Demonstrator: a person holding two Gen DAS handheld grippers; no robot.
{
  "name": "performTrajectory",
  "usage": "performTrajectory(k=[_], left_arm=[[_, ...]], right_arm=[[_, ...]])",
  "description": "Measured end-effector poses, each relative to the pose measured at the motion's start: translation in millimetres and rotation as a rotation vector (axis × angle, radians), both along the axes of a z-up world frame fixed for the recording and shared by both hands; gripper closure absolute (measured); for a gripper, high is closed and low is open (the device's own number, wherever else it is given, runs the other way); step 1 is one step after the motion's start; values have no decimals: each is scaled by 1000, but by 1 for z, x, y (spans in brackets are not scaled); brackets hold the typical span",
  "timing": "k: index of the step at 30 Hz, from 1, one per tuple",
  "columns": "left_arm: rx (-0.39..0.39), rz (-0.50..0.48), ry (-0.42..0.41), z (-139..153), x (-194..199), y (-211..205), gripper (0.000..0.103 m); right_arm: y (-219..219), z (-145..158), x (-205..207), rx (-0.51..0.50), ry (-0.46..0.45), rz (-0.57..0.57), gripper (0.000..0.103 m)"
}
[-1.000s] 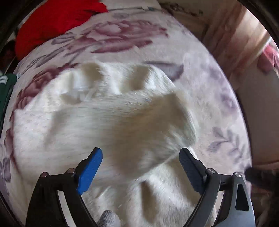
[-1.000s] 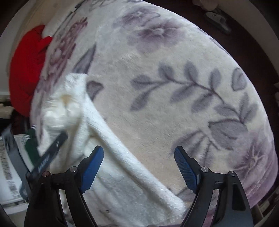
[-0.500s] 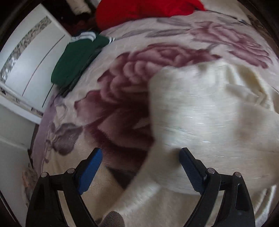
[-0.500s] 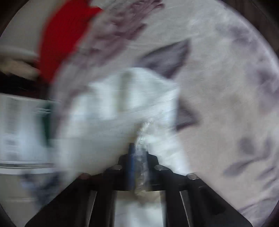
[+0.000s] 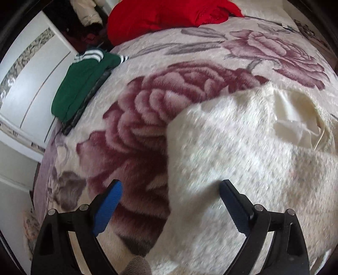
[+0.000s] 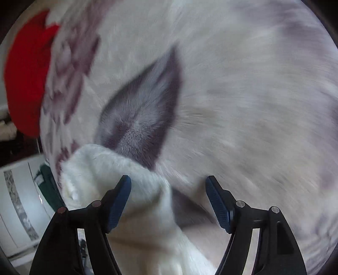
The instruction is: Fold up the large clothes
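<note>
**Legible text: none**

No words, labels, brands, numbers or signs can be read in either view. The blanket point(image 5: 190, 69) carries printed roses and leaves only. The green garment point(image 5: 80, 84) shows plain white stripes, no lettering. The white garment point(image 5: 243, 158), the red cloth point(image 5: 160, 17) and the white cabinet point(image 5: 31, 69) with its patterned strip bear no writing.

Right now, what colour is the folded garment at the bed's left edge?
Green with white stripes: the folded garment, clearest in the left wrist view.
</note>
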State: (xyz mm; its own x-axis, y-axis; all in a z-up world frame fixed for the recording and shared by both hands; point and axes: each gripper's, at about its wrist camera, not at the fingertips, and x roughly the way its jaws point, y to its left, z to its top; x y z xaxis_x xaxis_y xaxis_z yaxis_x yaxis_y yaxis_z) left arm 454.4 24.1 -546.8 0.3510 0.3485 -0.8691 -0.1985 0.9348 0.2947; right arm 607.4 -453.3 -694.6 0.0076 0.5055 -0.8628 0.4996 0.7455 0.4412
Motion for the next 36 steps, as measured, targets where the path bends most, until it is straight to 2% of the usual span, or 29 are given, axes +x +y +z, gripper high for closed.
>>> performTrajectory(k=[1, 2, 3, 4, 6, 8, 9, 10, 11, 13, 14, 15, 16, 17, 18, 20, 21, 22, 23, 24, 27, 28, 30, 31, 32, 33, 34, 35, 36], left_arm=[[8, -14, -3, -1, 4, -4, 8], [10, -23, 0, -2, 7, -7, 8], [7, -29, 6, -5, 12, -10, 8], [1, -34, 6, -7, 15, -12, 8], [1, -48, 11, -10, 22, -16, 8], [-10, -61, 18, -13, 29, -21, 8], [-16, -60, 22, -13, 31, -22, 8], [-24, -59, 22, -11, 33, -23, 8], [-26, -58, 18, -10, 35, -25, 8], [-36, -60, 11, -4, 38, -29, 8], [-37, -64, 8, -2, 40, -32, 8], [-34, -67, 7, -1, 41, -34, 8], [-28, -72, 5, 0, 43, -38, 8], [-16, -82, 2, 1, 45, -42, 8], [-11, -90, 2, 1, 47, -45, 8], [-2, -108, 1, 1, 53, -52, 8], [-2, -115, 3, 1, 55, -54, 8], [-3, -123, 6, 0, 57, -56, 8], [-2, -133, 4, 0, 59, -59, 8], [-1, -139, 3, 0, 61, -60, 8], [6, -156, 0, 0, 65, -63, 8], [6, -156, 2, 0, 66, -63, 8], [-6, -151, -5, 3, 66, -61, 8], [-6, -149, -5, 4, 66, -60, 8], [-6, -145, -6, 4, 67, -59, 8], [-15, -139, -9, 6, 67, -56, 8], [-23, -133, -7, 7, 67, -54, 8], [-27, -131, -3, 7, 69, -52, 8], [-28, -134, 3, 8, 71, -51, 8]], right_arm=[[11, -5, 8, -29, 10, 49, 28], [21, -5, 16, -64, -16, 94, 48], [31, 2, 23, -112, -76, 152, 96], [41, 19, 29, -212, -164, 210, 103], [32, 46, 37, -321, -260, 118, 103], [-4, 68, 46, -374, -303, -66, 103], [-23, 67, 55, -283, -298, -109, 103], [-34, 60, 64, -164, -278, -108, 103], [-31, 56, 68, -117, -236, -55, 103], [-8, 51, 70, -121, -163, 117, 100], [4, 46, 69, -98, -120, 184, 80], [15, 40, 62, -84, -74, 240, 48], [25, 31, 55, -65, -45, 274, 36], [34, 23, 46, -58, -17, 294, 31], [41, 14, 38, -43, 6, 297, 31], [53, -12, 20, 29, 110, 274, 31], [63, -24, 10, 40, 150, 276, 41], [68, -25, 6, 8, 119, 273, 52], [73, -21, 2, -41, 91, 296, 78], [78, -16, 0, -84, 61, 308, 95], [80, 16, -6, -193, -60, 220, 100], [69, 29, -8, -270, -122, 182, 100], [46, 32, -9, -307, -138, 76, 103], [28, 35, -11, -393, -136, 0, 103], [15, 35, -11, -428, -148, -37, 103], [2, 27, -8, -348, -122, -55, 103], [-7, 11, -7, -192, -46, -66, 103], [-10, 10, -10, -192, -8, -54, 103], [-5, 16, -9, -209, -16, 2, 102]])
